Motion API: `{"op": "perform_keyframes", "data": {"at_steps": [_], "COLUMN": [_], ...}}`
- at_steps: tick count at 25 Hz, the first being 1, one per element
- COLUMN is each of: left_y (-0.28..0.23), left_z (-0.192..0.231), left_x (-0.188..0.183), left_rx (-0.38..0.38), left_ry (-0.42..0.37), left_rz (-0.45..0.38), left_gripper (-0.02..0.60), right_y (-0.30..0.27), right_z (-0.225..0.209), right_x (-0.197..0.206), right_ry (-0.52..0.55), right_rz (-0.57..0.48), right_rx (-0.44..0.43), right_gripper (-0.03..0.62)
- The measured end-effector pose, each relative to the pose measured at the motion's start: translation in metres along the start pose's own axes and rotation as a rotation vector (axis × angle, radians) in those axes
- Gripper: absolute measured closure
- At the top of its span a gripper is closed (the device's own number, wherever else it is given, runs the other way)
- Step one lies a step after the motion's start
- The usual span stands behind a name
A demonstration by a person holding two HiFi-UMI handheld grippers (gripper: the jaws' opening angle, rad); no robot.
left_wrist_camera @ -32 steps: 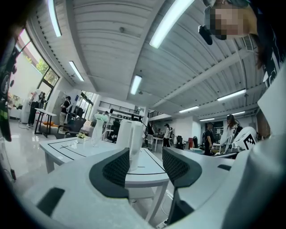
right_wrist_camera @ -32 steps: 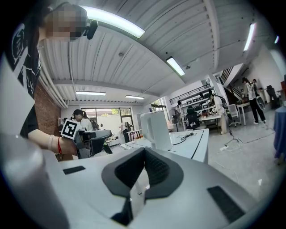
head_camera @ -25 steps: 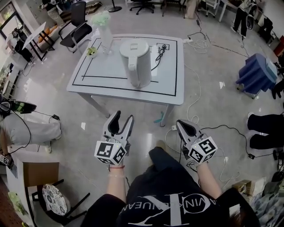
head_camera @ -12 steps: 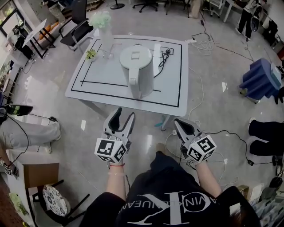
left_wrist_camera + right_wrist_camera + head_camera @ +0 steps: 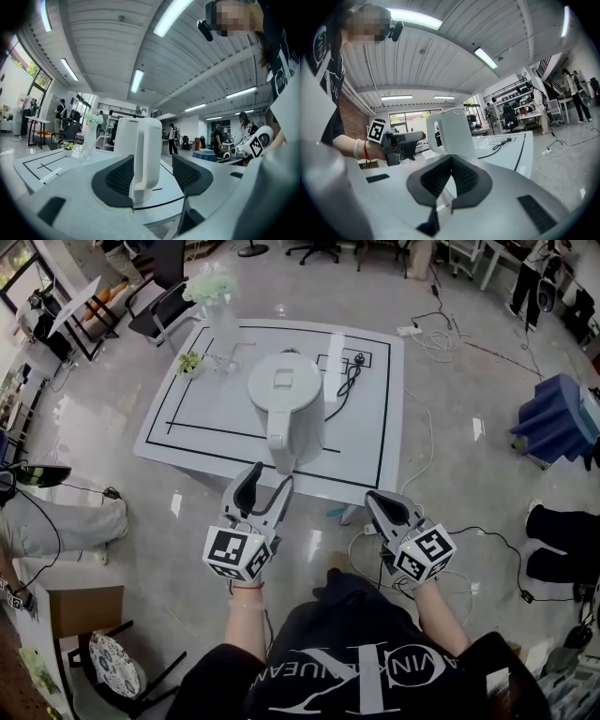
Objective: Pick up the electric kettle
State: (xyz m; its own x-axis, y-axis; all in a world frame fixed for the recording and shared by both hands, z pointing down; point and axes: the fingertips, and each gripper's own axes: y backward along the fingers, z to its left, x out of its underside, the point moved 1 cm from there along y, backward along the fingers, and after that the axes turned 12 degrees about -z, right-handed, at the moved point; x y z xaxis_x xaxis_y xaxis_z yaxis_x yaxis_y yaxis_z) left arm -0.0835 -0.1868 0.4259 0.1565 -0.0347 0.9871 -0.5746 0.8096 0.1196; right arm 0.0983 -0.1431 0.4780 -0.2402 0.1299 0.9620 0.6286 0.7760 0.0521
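A white electric kettle (image 5: 286,409) stands upright on the white table (image 5: 187,442), its handle turned toward me. My left gripper (image 5: 268,479) is at the table's near edge, level and aimed at the handle, a short way from it. Its jaws are opening, with nothing between the pads. In the left gripper view the kettle (image 5: 140,154) shows ahead, framed by the left gripper (image 5: 152,174). My right gripper (image 5: 377,500) hangs over the floor to the right of the table edge, jaws shut and empty. The right gripper view shows the kettle (image 5: 452,129) beyond the right gripper (image 5: 451,164).
A clear vase of pale flowers (image 5: 214,296) and a small plant (image 5: 190,362) stand at the table's far left. A black cord (image 5: 347,371) lies right of the kettle. Cables (image 5: 450,549) trail on the floor. A blue bin (image 5: 553,418) stands right; chairs ring the room.
Both grippers have moved forward toward the table; the left one now reaches its near edge. The left jaws stand wider apart than before.
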Motion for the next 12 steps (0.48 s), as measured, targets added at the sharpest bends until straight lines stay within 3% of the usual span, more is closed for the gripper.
{"op": "perform_keyframes", "data": {"at_steps": [12], "left_y": [-0.038], "left_z": [0.005], "left_x": [0.003], "left_rx": [0.057], "left_ry": [-0.017], "left_rz": [0.015], "left_gripper": [0.345], "right_y": [-0.022], "right_z": [-0.032], "right_x": [0.002], "right_ry": [-0.021], "right_rz": [0.021], "right_rx": [-0.017], "right_gripper": [0.595]}}
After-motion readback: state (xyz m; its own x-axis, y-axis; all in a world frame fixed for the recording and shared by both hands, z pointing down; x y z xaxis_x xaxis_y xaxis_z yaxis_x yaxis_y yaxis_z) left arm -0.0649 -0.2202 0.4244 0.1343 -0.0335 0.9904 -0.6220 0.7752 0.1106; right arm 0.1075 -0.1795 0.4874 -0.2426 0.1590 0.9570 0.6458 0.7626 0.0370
